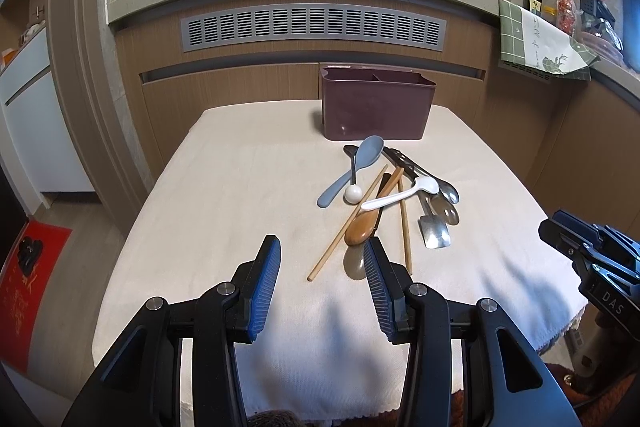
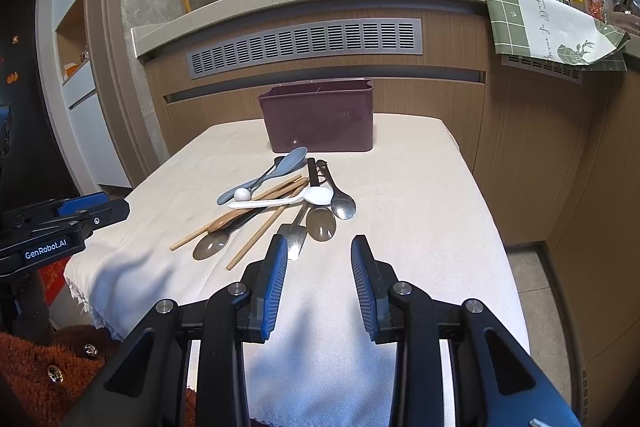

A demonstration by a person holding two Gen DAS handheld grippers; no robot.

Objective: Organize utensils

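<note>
**Utensils heaped before the bin, both tongs spread and empty**

Left tongs (image 1: 322, 259) stand spread with nothing between them, over the cloth-covered tabletop (image 1: 224, 187). Right of them lies the utensil pile: a grey-blue spoon (image 1: 352, 167) slanting with its bowl toward the maroon bin (image 1: 376, 107), a white ball (image 1: 353, 193), two chopsticks (image 1: 348, 223) running diagonally, a wooden spoon (image 1: 366, 223) bowl nearest the camera, a white spoon (image 1: 404, 194) lying crosswise, then metal spoons (image 1: 440, 203). Right tongs (image 2: 320, 247) also stand spread, empty, just short of the pile.
</note>
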